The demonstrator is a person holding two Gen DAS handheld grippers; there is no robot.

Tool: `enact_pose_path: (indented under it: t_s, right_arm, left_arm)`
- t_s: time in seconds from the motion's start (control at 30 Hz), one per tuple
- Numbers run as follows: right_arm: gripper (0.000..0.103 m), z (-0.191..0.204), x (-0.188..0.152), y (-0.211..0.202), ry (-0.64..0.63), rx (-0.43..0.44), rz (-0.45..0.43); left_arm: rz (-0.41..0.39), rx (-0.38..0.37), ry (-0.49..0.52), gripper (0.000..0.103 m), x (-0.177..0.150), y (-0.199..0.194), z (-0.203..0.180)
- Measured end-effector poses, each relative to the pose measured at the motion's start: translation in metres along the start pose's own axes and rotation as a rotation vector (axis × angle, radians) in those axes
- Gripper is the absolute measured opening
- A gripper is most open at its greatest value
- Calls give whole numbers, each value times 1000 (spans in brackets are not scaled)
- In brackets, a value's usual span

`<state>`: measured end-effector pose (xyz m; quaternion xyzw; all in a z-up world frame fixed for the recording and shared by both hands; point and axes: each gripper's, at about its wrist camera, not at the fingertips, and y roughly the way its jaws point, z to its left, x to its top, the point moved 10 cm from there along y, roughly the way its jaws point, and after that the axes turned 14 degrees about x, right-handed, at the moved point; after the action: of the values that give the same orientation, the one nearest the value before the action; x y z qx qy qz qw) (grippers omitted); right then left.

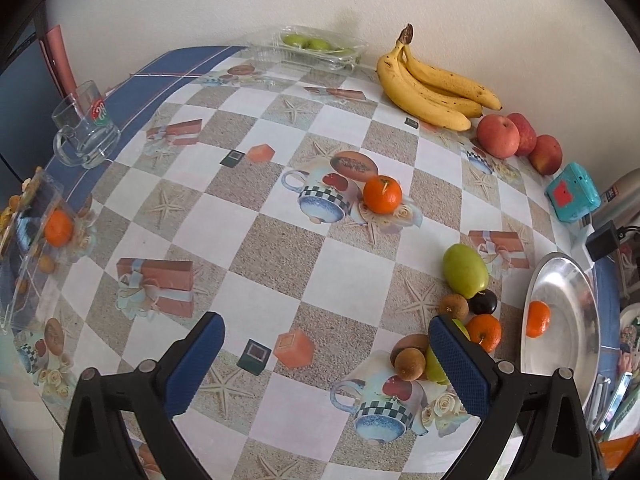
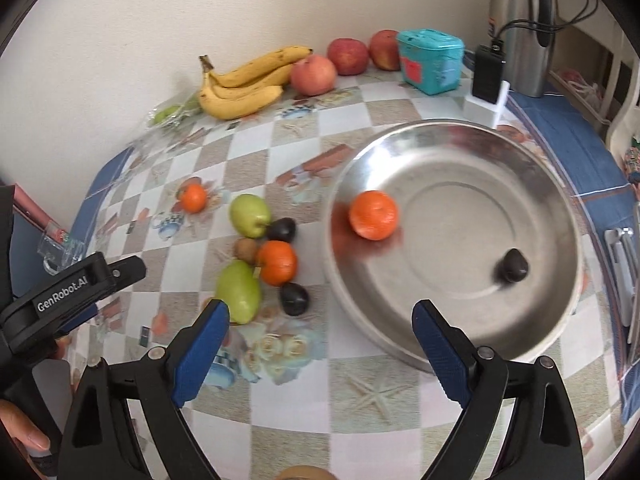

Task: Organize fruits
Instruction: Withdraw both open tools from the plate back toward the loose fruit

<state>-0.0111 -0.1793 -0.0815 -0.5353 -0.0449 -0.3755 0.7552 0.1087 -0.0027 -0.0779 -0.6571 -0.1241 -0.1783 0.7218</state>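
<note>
L wrist view: I'm holding the left tongs (image 1: pixel 326 364) spread wide w/ nothing between the pads, over the worktop (image 1: pixel 276 248). I'm counting: mandarins x4 – one mid-worktop (image 1: pixel 382 194), one in the fruit pile (image 1: pixel 485 332), one on the steel plate (image 1: pixel 537 318), one behind a clear box at left (image 1: pixel 58 227); green pears x2 (image 1: pixel 466 270); bananas x3, one bunch (image 1: pixel 432 88); apples x3 (image 1: pixel 498 136).

R wrist view: I'm keeping the right tongs (image 2: pixel 320 354) wide apart too, gripping nothing, near the plate rim (image 2: pixel 400 344). On the plate: mandarin x1 (image 2: pixel 373 215), dark plum x1 (image 2: pixel 511 266). Pile just beside it: pears x2, mandarin x1, plums x2 (image 2: pixel 294 298), small brown fruit x1 (image 2: pixel 246 249).

Handling, I'm judging: mandarins light, soft-skinned, prone to roll – I'm taking them across the widest part, gently. Plums slick, bruisable.
</note>
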Motion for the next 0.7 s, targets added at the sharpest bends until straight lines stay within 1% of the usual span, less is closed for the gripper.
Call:
enact_pose_path:
  t_s: [0.1, 0.27, 0.37, 0.5, 0.6, 0.7]
  right_arm:
    - [93, 17, -2, 9, -11, 54, 21]
    - [93, 36, -3, 16, -52, 89, 43]
    - [93, 37, -1, 15, -61, 85, 37]
    - [93, 31, 4, 12, -35, 80, 25]
    - [93, 27, 5, 13, -23, 81, 27]
    - [93, 25, 5, 14, -17, 79, 28]
  left_arm:
    - [8, -24, 1, 103, 1, 0, -2]
    - [22, -82, 8, 103, 0, 0, -11]
    - [40, -123, -20, 103, -2, 3, -12]
    - [82, -176, -48, 102, -4, 9, -15]
    - [96, -183, -47, 102, -6, 12, -18]
    - [122, -217, -51, 100, -9, 15, -24]
